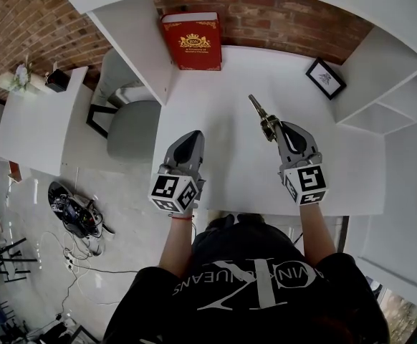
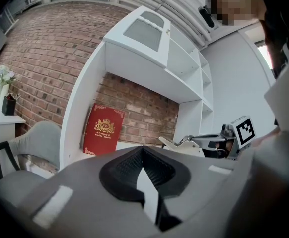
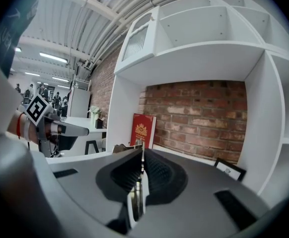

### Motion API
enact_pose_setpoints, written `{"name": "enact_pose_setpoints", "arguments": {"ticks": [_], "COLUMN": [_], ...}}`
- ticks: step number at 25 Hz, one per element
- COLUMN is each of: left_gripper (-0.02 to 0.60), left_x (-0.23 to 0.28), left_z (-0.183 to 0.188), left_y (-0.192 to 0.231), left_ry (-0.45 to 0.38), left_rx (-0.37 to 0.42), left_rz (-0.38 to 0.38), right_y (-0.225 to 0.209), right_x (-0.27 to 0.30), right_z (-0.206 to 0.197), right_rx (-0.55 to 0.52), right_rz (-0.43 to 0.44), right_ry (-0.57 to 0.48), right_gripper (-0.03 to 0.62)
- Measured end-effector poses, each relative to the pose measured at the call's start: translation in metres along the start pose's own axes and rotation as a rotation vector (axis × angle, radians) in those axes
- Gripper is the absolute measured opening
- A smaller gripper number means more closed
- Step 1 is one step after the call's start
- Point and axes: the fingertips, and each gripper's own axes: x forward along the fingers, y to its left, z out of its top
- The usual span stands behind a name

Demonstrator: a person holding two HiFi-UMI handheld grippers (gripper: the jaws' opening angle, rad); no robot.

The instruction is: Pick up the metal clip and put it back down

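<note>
White shelving frames a white desk (image 1: pixel 223 170) against a brick wall (image 1: pixel 280 20), seen from above the person's head. At far left, beside the desk, stands a grey chair (image 1: pixel 133 127). A red book (image 1: pixel 191 41) leans upright at the back of the desk.

The person's bare forearms reach forward from the body, side by side and well apart, each hand holding a gripper pointed away toward the wall. The left gripper (image 1: pixel 189 140) lies about level over the desk's near left edge, clenched with nothing between its jaws.

The right gripper (image 1: pixel 274 131) sits over the middle of the desk, tipped slightly downward. It is clamped on the near end of the metal clip (image 1: pixel 260 113), which sticks out ahead of the jaws, angled up and to the left toward the book. Whether the clip touches the desk cannot be told.

A small black picture frame (image 1: pixel 326 77) stands at the back right.
</note>
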Motion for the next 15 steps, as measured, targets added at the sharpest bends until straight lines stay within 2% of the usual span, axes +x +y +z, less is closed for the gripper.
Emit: {"name": "enact_pose_setpoints", "arguments": {"ticks": [5, 15], "left_gripper": [0.011, 0.011], "left_x": [-0.002, -0.020], "left_z": [-0.016, -0.058], "left_y": [0.000, 0.014], "left_ry": [0.035, 0.117], "left_rx": [-0.015, -0.059], "left_rz": [0.004, 0.059], "right_y": [0.006, 0.037], "right_x": [0.007, 0.029], "right_z": [-0.024, -0.093], "right_rx": [0.012, -0.007], "right_rz": [0.028, 0.120], "right_ry": [0.054, 0.195], "right_gripper": [0.017, 0.018]}}
